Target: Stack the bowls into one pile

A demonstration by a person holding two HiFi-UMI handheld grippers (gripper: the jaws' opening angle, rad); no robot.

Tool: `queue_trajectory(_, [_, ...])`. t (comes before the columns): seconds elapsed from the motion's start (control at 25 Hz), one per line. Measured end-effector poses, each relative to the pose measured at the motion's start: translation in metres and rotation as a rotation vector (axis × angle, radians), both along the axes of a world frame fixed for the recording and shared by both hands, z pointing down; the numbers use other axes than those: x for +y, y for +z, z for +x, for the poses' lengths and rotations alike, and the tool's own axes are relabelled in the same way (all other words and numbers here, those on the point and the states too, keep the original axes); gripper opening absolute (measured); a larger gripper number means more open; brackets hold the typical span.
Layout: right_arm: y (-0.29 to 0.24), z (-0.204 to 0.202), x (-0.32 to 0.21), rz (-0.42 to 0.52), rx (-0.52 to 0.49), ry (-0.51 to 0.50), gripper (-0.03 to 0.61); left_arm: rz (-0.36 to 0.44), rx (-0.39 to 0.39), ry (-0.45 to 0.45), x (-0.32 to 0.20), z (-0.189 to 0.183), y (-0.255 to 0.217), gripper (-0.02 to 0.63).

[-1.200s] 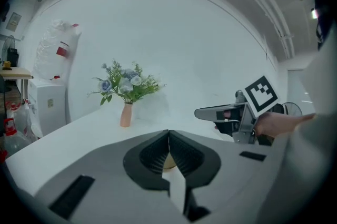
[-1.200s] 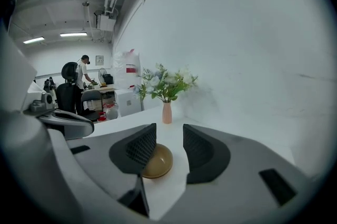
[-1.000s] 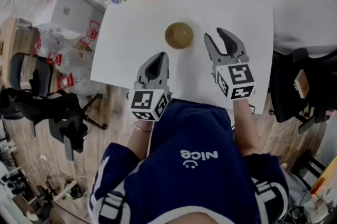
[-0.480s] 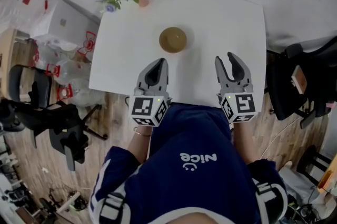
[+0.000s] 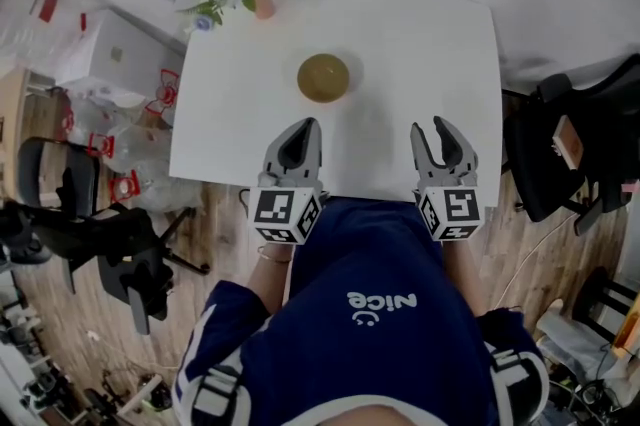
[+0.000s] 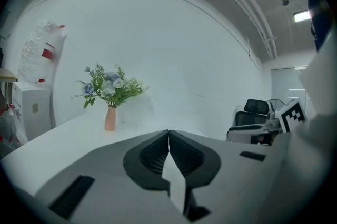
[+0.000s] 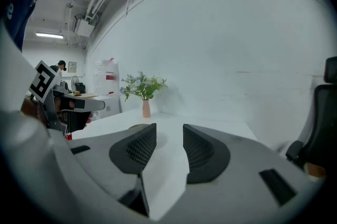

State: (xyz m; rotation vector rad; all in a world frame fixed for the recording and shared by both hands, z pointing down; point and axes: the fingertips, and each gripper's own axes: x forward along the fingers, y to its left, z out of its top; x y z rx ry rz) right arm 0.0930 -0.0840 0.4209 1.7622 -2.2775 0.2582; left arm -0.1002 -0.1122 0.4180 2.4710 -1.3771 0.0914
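So the brown bowl (image 5: 323, 77) sat around the middle of the white tabletop (image 5: 430, 34), with a vase of flowers (image 5: 262, 2) at the far left corner. Down at the near edge, the left hand-held gripper (image 5: 305, 126) was pinched fully closed on nothing. The right hand-held gripper (image 5: 430, 126) had its jaws spread apart, empty too. Both sat apart from the bowl.

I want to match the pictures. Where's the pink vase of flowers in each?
Head view: pink vase of flowers, top left, far corner of the white table.
Left gripper view: vase left of centre.
Right gripper view: vase left of centre.
Shared landmark: the white table.
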Motion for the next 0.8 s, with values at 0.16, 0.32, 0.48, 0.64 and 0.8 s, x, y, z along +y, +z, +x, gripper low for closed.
queue_trajectory(0.16, [-0.006, 0.004, -0.001, 0.020, 0.010, 0.003, 0.171, -0.003, 0.005, 0.002, 0.001, 0.003, 0.001, 0.017])
queue_trajectory(0.32, [-0.007, 0.010, -0.001, 0.033, 0.012, 0.013, 0.132, -0.009, -0.003, 0.012, 0.001, 0.008, 0.004, 0.017])
queue_trajectory(0.48, [-0.009, 0.014, -0.001, 0.044, -0.025, 0.019, 0.043, -0.008, -0.011, 0.045, 0.003, 0.016, 0.004, 0.017])
queue_trajectory(0.64, [-0.006, 0.018, -0.002, 0.026, -0.055, 0.026, 0.023, -0.002, -0.022, 0.052, 0.004, 0.022, 0.002, 0.017])
queue_trajectory(0.8, [-0.002, 0.020, -0.004, 0.005, -0.115, 0.035, 0.021, -0.010, -0.026, 0.050, 0.005, 0.021, 0.006, 0.017])
